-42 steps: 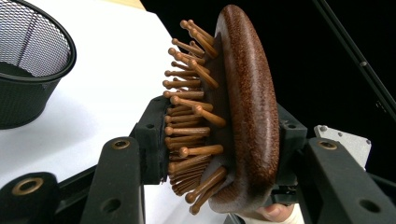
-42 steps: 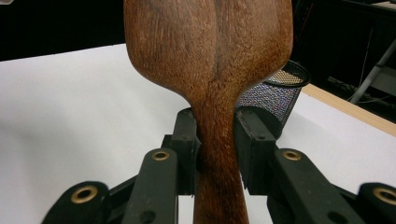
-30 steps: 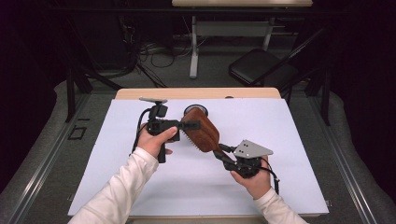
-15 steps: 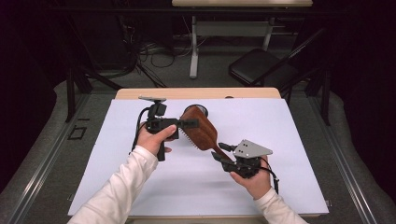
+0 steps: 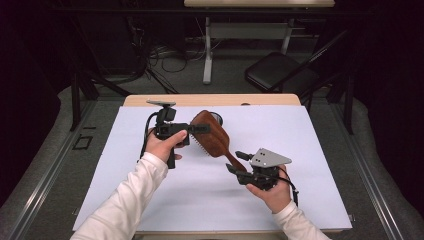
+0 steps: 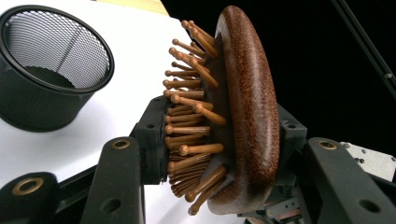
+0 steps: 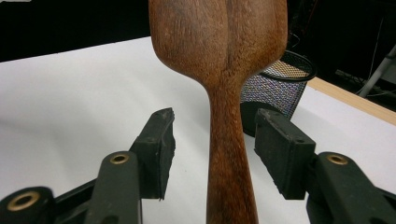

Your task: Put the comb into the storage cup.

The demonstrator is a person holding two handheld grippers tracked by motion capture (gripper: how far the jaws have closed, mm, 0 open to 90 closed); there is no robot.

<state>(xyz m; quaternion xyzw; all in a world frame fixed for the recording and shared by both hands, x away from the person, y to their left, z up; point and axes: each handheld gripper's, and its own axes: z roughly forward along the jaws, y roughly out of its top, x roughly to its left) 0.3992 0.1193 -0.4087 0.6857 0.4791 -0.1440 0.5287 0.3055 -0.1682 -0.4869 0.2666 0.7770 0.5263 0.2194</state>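
Left gripper [image 5: 199, 129] clamped across the head of the wooden hairbrush [image 5: 214, 140], holding it above the white table cover [image 5: 125, 170], while right gripper [image 5: 239, 162] jaws have just been opening, handle between them, untouched, black mesh cup [image 7: 280, 84] behind.

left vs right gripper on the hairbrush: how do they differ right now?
Grip: the left gripper is clamped across the hairbrush head, one pad on the bristles, one on the wooden back; the right gripper has just been opening, its pads clear of the handle between them.
Place: the left gripper is at the head, the right gripper at the handle end, nearer the person.
Shared: each is held in a hand above the white table.
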